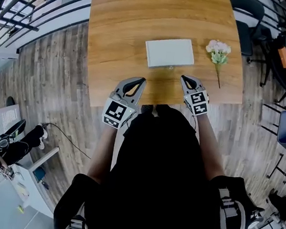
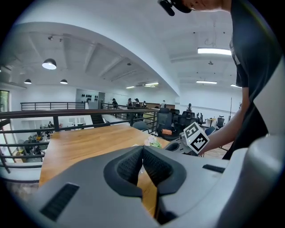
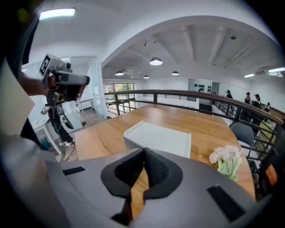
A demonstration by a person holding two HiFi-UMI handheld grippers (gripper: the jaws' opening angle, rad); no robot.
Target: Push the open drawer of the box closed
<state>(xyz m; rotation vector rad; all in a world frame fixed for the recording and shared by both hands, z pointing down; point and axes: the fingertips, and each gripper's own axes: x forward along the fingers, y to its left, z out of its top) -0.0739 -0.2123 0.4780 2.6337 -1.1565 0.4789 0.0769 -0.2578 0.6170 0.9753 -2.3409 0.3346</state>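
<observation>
Wooden table [image 1: 122,27] bears box [image 1: 169,52], long axis crosswise; left gripper [image 1: 142,80], right gripper [image 1: 184,78] clenched empty.

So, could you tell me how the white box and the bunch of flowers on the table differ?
The white box is a flat, plain rectangle; the bunch of flowers is thin, with pale heads on a green stem. The box covers far more table than the flowers. The box lies mid-table; the flowers lie to its right, nearer the edge. Both rest on the wooden table.
</observation>
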